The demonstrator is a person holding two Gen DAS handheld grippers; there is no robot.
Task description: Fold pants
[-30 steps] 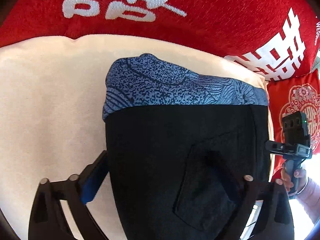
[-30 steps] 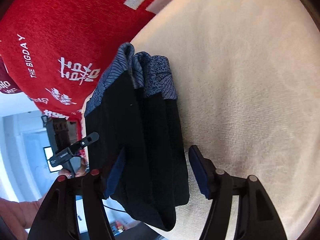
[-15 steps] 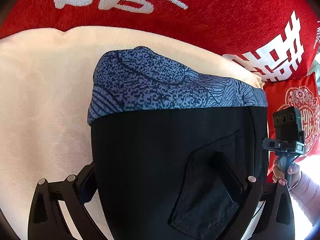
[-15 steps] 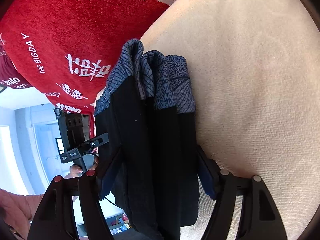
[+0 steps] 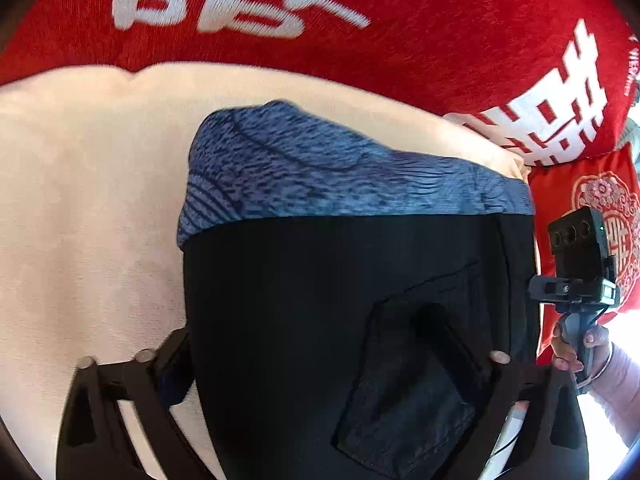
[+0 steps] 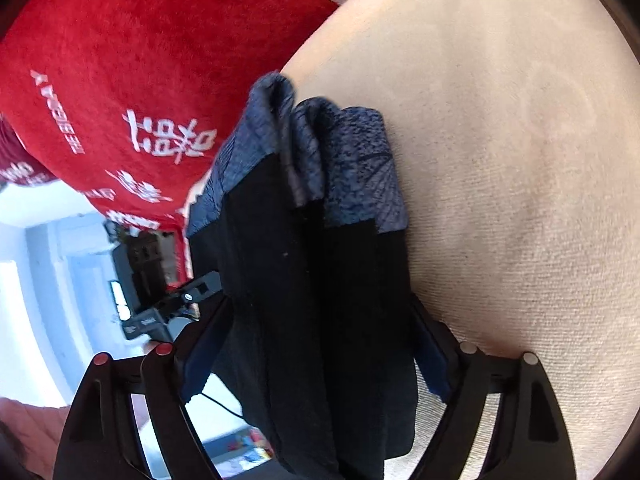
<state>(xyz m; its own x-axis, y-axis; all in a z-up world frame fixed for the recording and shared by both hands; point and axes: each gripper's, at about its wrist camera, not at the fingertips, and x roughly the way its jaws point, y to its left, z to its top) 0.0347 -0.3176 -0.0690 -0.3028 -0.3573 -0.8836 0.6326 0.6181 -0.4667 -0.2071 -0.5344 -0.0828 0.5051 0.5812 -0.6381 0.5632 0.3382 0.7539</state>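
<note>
The left gripper [image 5: 320, 364] has its two black fingers spread wide, with the folded pants [image 5: 352, 320] lying between them; whether the pads actually press the cloth I cannot tell, since the dark fabric drapes over and hides the inner faces. The right gripper [image 6: 320, 368] is likewise spread to either side of the bundle's thick edge, its blue pads [image 6: 430, 360] close against the stacked layers, and again contact is not clear. The pants [image 6: 316, 280] are black with a blue patterned band [image 5: 340, 176] at the far end, already doubled into several layers and sitting on the cream cushion [image 5: 80, 200], with the red pillow [image 5: 400, 40] behind. It looks to me like the last tidy or lift of a nearly finished fold. To do it well, I would close both tools evenly on all the layers at once, so none slips out, keep the two hands level, and set the bundle flat, with the band's edges lined up rather than fanned as they show in the right view.
</note>
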